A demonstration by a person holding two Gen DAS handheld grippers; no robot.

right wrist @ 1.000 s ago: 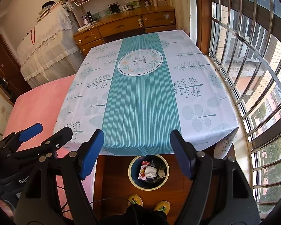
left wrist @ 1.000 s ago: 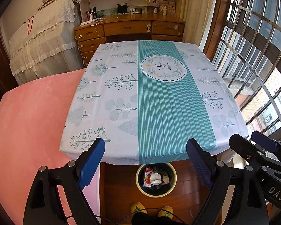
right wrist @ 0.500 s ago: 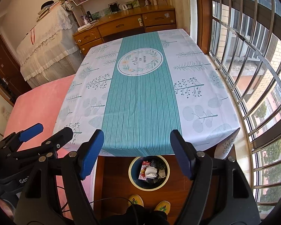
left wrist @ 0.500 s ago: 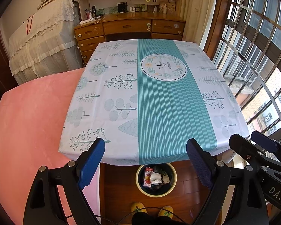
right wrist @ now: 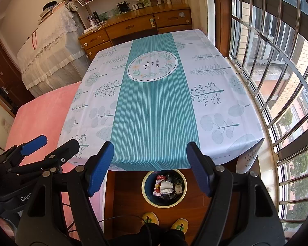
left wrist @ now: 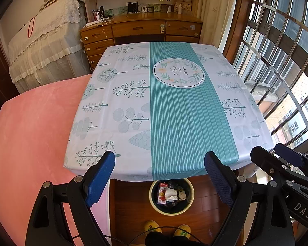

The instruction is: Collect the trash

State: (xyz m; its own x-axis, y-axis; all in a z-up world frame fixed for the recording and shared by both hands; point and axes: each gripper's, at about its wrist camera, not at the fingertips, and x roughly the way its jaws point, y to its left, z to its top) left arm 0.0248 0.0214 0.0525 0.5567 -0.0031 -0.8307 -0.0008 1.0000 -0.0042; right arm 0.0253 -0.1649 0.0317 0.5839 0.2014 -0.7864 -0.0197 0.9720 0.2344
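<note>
Nothing moved; round bin [left wrist: 171, 209] holds crumpled wrappers [left wrist: 168, 192] beside tablecloth [left wrist: 131, 102].

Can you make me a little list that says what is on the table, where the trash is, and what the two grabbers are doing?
table: covered by a tablecloth with a teal stripe and leaf prints; no trash shows on it
trash bin: on the wooden floor by the table's near edge
in the bin: wrappers and crumpled paper
left hand-held gripper: open, holding nothing
right hand-held gripper: open, holding nothing
person: yellow slippers behind the bin
</note>
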